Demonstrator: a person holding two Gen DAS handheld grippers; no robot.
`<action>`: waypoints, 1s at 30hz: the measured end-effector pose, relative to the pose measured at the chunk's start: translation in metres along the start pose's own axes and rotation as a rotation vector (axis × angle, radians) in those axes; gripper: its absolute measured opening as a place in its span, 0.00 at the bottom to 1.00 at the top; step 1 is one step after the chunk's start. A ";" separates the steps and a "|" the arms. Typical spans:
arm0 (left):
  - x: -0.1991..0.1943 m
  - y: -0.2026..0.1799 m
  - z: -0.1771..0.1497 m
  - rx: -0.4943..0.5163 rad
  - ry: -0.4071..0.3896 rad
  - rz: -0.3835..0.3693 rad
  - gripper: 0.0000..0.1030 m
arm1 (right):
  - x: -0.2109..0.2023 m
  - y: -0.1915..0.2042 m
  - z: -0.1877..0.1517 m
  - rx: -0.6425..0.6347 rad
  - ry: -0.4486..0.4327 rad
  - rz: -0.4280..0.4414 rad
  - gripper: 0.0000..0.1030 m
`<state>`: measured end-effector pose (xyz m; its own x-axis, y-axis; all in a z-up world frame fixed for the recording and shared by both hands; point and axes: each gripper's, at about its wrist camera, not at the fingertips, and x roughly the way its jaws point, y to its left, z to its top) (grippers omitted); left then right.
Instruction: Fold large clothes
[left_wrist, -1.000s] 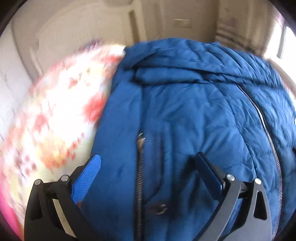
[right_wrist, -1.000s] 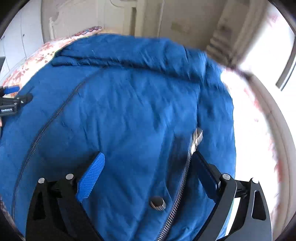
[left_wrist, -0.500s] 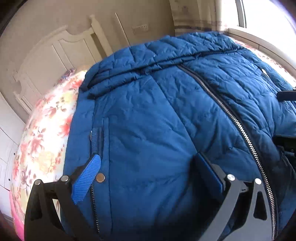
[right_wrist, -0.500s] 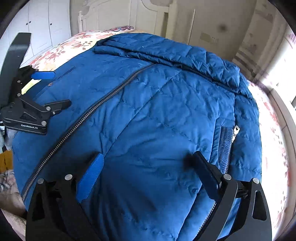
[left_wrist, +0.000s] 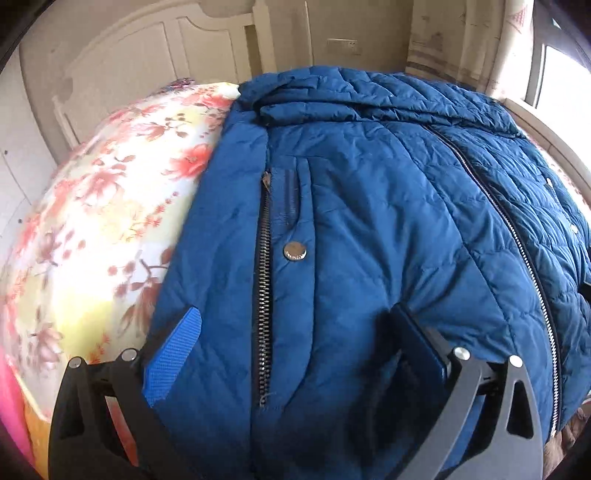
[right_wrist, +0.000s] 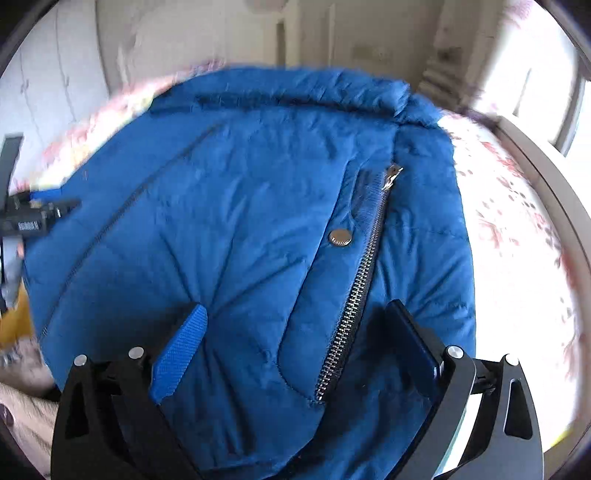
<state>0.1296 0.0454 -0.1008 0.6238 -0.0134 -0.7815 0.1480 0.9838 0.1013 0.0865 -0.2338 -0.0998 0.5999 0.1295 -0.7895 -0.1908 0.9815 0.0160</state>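
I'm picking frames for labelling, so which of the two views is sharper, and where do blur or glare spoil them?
Left wrist view: sharper; the jacket shows crisp quilting and zipper teeth, the floral bedspread is slightly smeared, the window glares. Right wrist view: motion-blurred, especially the collar; the bedspread is washed out by daylight. Both bend straight lines, fisheye-style.

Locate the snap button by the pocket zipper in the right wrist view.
The snap button sits right of centre on the blue jacket, just left of the pocket zipper and ahead of the open right gripper.
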 end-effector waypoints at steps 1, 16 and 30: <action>-0.005 -0.003 0.000 0.006 -0.014 -0.014 0.97 | -0.004 0.004 0.001 -0.006 -0.007 -0.013 0.90; -0.029 -0.055 -0.022 0.131 -0.067 -0.141 0.98 | -0.018 0.060 -0.012 -0.174 -0.050 0.087 0.92; -0.050 0.019 -0.051 -0.025 -0.138 -0.067 0.98 | -0.044 -0.018 -0.032 0.033 -0.088 0.022 0.92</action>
<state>0.0618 0.0739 -0.0913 0.7127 -0.1020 -0.6940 0.1749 0.9840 0.0350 0.0384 -0.2622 -0.0851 0.6619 0.1617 -0.7319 -0.1801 0.9822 0.0540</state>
